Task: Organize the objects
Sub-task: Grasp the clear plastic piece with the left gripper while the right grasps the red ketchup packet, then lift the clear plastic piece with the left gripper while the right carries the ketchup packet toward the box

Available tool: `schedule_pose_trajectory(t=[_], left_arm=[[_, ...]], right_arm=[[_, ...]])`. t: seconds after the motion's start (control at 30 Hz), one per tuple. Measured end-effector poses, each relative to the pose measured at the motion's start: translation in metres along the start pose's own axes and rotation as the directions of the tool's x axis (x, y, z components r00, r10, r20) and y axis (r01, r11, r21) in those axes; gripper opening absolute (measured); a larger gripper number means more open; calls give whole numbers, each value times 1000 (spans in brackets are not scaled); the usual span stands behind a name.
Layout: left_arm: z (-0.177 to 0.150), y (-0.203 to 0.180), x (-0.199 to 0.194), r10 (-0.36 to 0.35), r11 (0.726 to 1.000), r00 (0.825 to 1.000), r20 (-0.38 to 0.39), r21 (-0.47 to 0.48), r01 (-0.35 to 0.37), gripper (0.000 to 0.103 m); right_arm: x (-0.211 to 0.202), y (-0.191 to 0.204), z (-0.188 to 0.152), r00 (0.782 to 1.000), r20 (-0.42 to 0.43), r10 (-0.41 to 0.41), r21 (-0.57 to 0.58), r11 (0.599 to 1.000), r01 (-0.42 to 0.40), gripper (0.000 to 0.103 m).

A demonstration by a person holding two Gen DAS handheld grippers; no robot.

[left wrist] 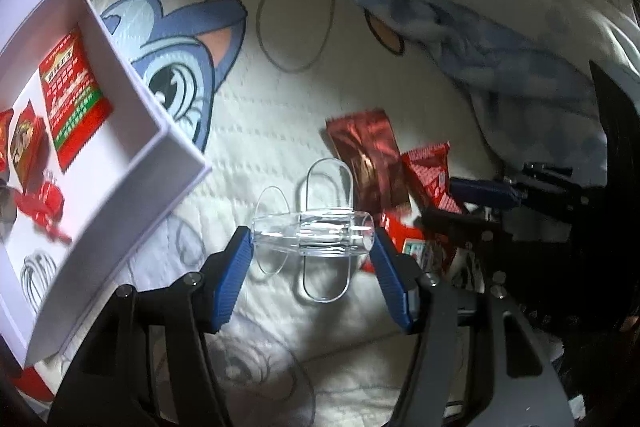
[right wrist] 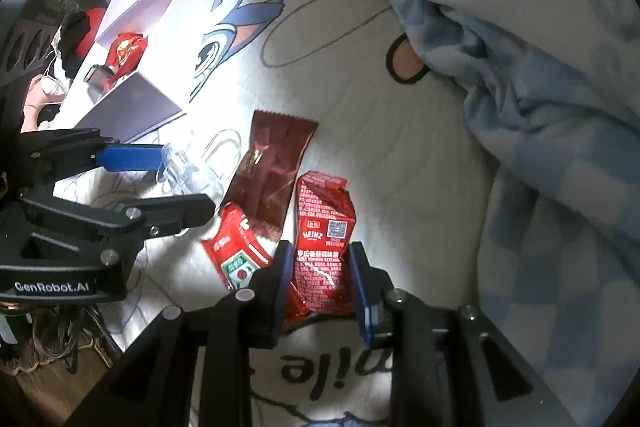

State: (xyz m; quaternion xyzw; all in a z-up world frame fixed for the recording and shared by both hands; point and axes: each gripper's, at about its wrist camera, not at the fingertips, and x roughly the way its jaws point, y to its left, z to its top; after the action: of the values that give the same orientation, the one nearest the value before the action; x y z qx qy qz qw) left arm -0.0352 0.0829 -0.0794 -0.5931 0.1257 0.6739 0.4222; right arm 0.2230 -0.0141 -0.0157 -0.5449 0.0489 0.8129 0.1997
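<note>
Left wrist view: quilted white bedsheet [left wrist: 280, 115] with a blue cartoon print under everything, soft, stitched in dotted rows. Rumpled blue-and-white blanket [left wrist: 500, 7] ahead and to the right of my left gripper [left wrist: 312, 243]. White cardboard box [left wrist: 132, 131], rigid, straight walls, open top, sits left of that gripper with red sachets inside. Left gripper pinches a clear plastic clip [left wrist: 316, 231] by its ends; long axis runs straight across between the blue ribbed pads [left wrist: 236, 267], thin wire-like loops sticking out ahead and back. Dark red foil packet [left wrist: 368, 163], glossy and flat, lies just ahead-right of the clip. My right gripper [right wrist: 320, 267] is closed on a red Heinz ketchup sachet [right wrist: 324, 235], crinkled film, long axis pointing forward along the fingers. Second ketchup sachet [right wrist: 236, 251] lies flat just left of it.
</note>
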Motion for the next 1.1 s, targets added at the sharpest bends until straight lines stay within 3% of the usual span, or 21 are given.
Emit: schedule_pose_trajectory(t=[0.2,0.47,1.1], left_arm=[[-21,6,-10,-7,1000,999,-41,24,8,59],[-50,31,-23,-8,1000,998,-59,-22,7,59],[-71,60,-18,-9,999,994,-105,-49,4,59]], right_arm=[[-3,13,-13,1000,-10,19,6,1000,-19,28],[-7,37,-30,999,-9,48,13,999,-48,28],[0,59,-44,997,-40,65,40,997,-63,28]])
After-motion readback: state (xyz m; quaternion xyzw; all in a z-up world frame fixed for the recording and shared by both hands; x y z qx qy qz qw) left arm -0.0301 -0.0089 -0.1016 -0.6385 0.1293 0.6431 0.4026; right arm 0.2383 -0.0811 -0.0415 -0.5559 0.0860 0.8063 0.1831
